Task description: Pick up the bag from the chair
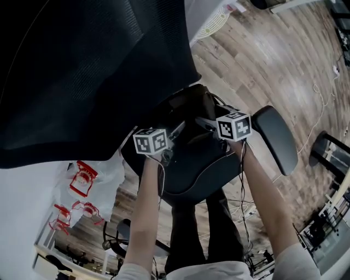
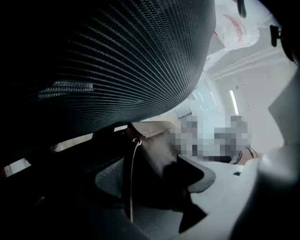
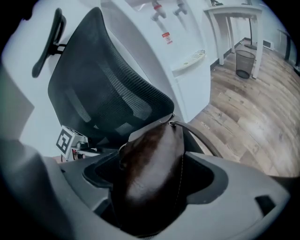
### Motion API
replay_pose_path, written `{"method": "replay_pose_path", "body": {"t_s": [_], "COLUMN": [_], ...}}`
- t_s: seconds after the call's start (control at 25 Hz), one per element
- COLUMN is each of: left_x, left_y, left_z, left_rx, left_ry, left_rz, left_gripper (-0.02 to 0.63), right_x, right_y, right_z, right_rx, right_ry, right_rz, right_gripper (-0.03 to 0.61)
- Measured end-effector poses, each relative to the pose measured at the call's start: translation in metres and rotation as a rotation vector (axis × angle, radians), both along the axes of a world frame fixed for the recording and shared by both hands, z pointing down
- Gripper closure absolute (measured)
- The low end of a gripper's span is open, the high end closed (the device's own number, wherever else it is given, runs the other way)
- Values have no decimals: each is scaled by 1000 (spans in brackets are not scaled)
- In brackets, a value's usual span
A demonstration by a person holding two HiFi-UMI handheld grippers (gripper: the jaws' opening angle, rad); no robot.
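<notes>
A dark brown leather bag (image 1: 190, 105) with a strap stands on the seat (image 1: 188, 178) of a black office chair, in front of its mesh backrest (image 1: 76, 71). My left gripper (image 1: 176, 131) reaches it from the left and my right gripper (image 1: 204, 122) from the right. In the right gripper view the bag (image 3: 151, 164) fills the gap of the right gripper (image 3: 149, 194), which is shut on it. In the left gripper view the bag (image 2: 152, 161), with its light stitching, sits pinched in the left gripper (image 2: 157, 194) under the backrest (image 2: 108, 61).
The chair's right armrest (image 1: 276, 139) juts out beside my right arm. White plastic bags with red print (image 1: 83, 183) lie at the left. A water dispenser (image 3: 180, 44), a white table (image 3: 232, 14) and a mesh bin (image 3: 244, 63) stand on the wood floor behind the chair.
</notes>
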State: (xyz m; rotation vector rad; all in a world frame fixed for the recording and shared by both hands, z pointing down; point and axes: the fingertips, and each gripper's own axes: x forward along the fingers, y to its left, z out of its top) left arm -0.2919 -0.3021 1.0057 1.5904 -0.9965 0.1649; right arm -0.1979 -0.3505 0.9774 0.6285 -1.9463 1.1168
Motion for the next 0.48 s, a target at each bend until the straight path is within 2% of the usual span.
{"method": "replay_pose_path", "body": {"t_s": [0.16, 0.24, 0.36, 0.48], "left_x": [1, 5, 8, 9], "left_y": [-2, -2, 0, 3], "left_z": [2, 0, -5, -12], "left_rx": [9, 15, 47, 86], "left_ry": [21, 33, 3, -37], "left_rz": [-1, -12, -35, -47], "left_gripper": [289, 344, 350, 367], "right_x": [-3, -6, -9, -11], "right_y": [1, 3, 6, 10], "right_z": [-3, -8, -15, -23], "right_rx": [62, 96, 147, 207], "right_ry": [1, 10, 11, -2], "right_rz": [5, 3, -2, -34], "right_gripper": [191, 235, 289, 310]}}
